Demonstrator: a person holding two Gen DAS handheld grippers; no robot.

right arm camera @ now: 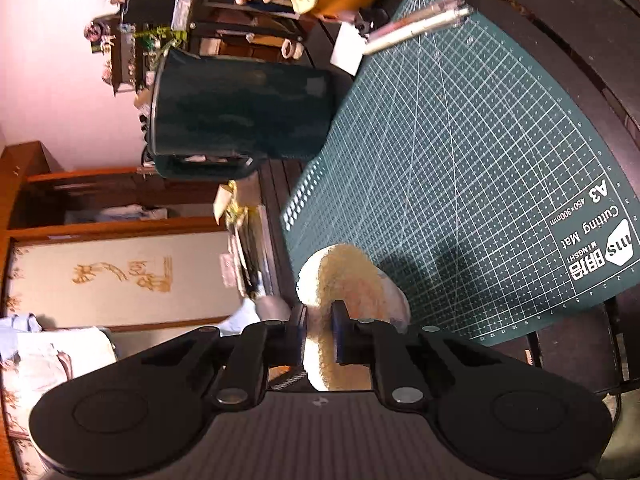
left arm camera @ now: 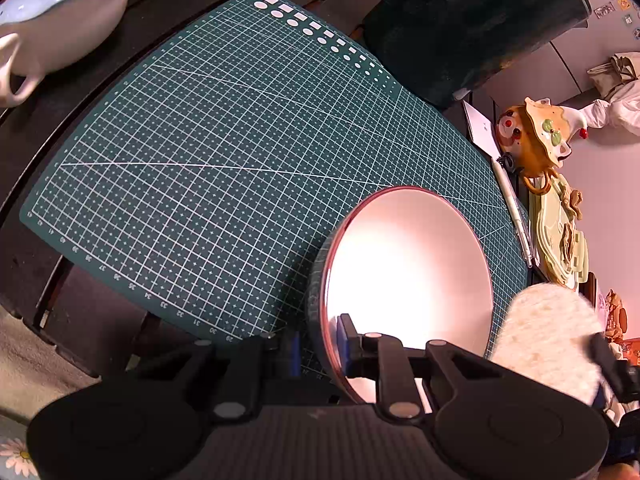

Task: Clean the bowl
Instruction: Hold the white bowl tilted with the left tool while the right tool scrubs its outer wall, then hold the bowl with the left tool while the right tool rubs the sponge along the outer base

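Nearest the left wrist lens, my left gripper (left arm camera: 318,344) stands narrow, its blue-padded fingers (left arm camera: 347,334) pinching the near rim of the shallow round bowl with a pale glossy inside and a copper-red edge (left arm camera: 408,264): one finger inside, the other outside the wall. The bowl is tilted up on its rim over the dark green gridded cutting mat (left arm camera: 224,152), its open face turned toward 3 o'clock in this view.

At 4 o'clock from the bowl's centre, just beyond its rim, sits the cream fluffy round pad (left arm camera: 548,340), apparently not touching the bowl.

In the right wrist view, my right gripper (right arm camera: 319,328) is clamped on that same pad (right arm camera: 352,280), edge-on between the fingers, with its disc running away from the lens toward 12 o'clock. The bowl does not show in this view.

The relation I judge decisive: the bowl's hollow faces the pad, so the right hand is the working hand and needs only to travel toward 9 o'clock, as the left view shows it, to lay the pad's flat face into the bowl. The left hand serves as the holder.

A dark green jug (right arm camera: 244,116) stands at the mat's far edge, well apart.
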